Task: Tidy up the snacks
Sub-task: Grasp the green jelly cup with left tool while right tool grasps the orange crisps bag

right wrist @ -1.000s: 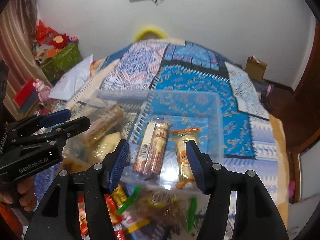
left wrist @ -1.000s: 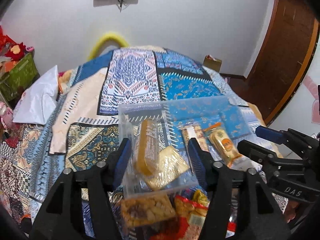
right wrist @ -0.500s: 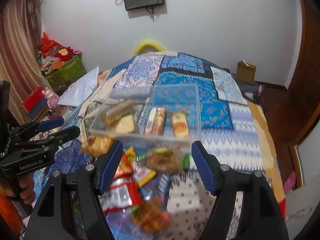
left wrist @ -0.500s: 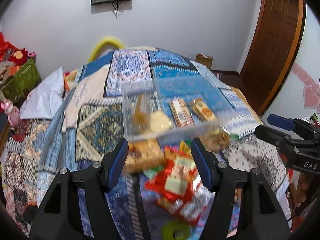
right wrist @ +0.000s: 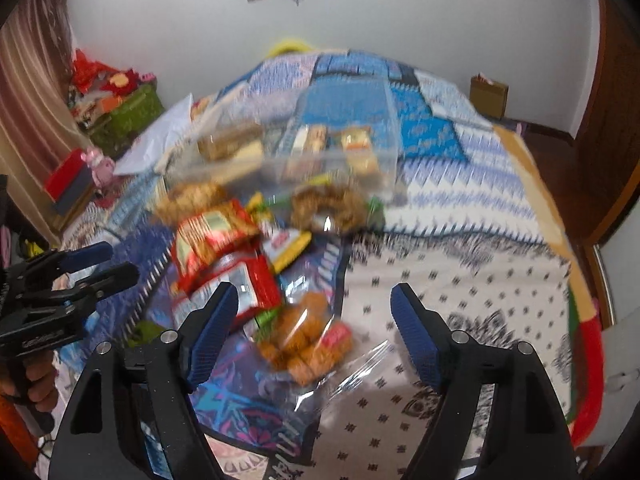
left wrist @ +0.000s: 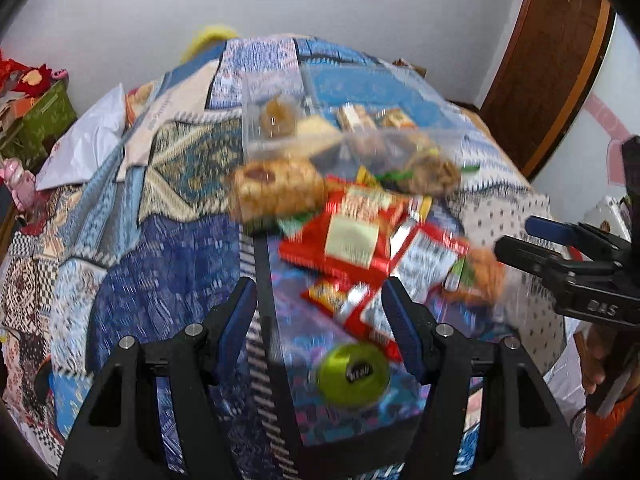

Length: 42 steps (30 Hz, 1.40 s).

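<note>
Snacks (right wrist: 224,248) lay heaped at frame centre on the bedspread (right wrist: 460,280), just below the clear bin (right wrist: 304,148). Left gripper (left wrist: 320,320) and right gripper (right wrist: 316,320) both gaped wide, holding nothing.

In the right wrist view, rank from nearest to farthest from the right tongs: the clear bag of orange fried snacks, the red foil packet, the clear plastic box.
1. Clear bag of orange fried snacks, between the open right tongs.
2. Red foil packet, farther out, to the left.
3. Clear plastic box, beyond the pile.
</note>
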Each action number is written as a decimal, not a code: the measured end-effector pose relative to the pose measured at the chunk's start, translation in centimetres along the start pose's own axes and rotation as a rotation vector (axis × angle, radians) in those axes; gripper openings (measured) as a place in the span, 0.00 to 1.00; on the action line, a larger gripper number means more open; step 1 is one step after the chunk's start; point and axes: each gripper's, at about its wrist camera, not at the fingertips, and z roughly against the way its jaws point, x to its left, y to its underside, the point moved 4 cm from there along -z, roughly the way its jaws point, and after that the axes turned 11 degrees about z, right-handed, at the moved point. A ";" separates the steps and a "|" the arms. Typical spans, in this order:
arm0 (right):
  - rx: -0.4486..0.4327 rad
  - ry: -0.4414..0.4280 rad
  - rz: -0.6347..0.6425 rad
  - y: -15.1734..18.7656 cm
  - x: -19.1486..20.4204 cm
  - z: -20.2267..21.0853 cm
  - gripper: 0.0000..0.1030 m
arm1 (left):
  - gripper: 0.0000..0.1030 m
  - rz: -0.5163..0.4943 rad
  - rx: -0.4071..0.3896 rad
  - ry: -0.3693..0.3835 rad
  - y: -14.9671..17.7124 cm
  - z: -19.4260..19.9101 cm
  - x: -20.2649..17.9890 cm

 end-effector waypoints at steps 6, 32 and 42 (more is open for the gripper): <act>0.069 0.000 0.030 1.3 0.9 -2.4 0.74 | 0.62 0.010 0.052 0.012 2.0 -1.0 0.1; 0.071 -0.004 0.044 3.8 2.1 -2.3 0.68 | 0.49 -0.014 0.097 0.056 5.8 -2.2 -0.5; 0.033 0.000 -0.016 4.0 0.2 -0.3 0.55 | 0.49 0.023 0.006 0.064 3.4 0.3 0.5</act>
